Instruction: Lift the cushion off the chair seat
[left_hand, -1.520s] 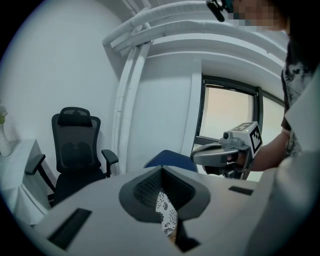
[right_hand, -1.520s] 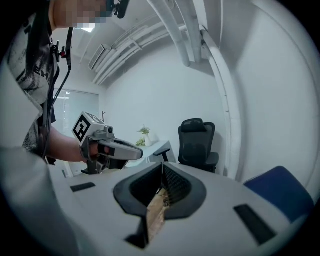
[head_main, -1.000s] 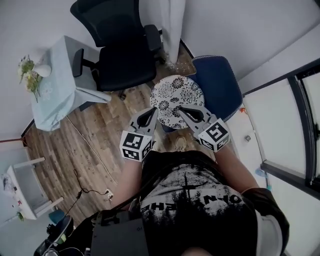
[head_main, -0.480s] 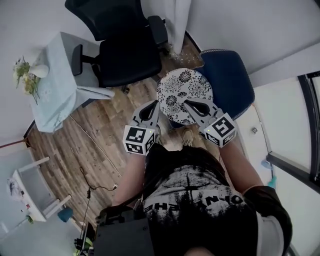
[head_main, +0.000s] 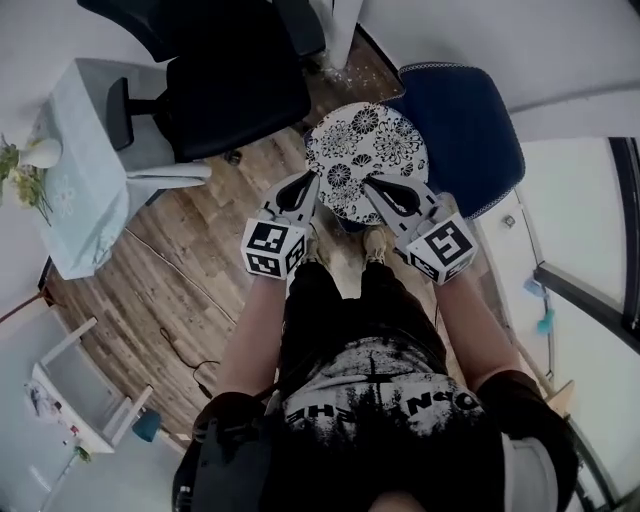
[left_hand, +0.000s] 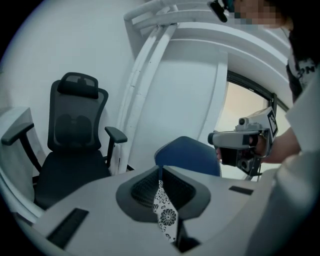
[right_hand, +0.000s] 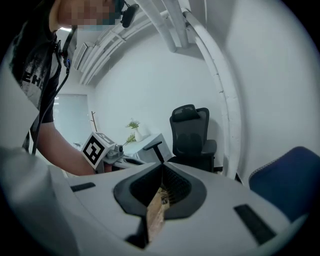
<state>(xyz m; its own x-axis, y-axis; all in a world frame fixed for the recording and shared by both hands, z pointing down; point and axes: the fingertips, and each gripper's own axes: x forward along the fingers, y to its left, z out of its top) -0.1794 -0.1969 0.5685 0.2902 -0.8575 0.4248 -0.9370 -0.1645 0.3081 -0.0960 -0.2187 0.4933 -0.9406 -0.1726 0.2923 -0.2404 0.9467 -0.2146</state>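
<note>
My left gripper (head_main: 311, 180) pinching floral cushion (head_main: 370, 150) rim, right gripper (head_main: 369, 184) clamped likewise, tan underside only in right gripper view

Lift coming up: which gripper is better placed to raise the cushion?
Neither alone: left gripper and right gripper are each shut on the near edge of the floral cushion. Lift with both.

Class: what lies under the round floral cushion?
The cushion, pinched by the left tongs and right tongs, has blue chair and wooden floor showing round its edge. Whatever lies directly beneath is covered.
</note>
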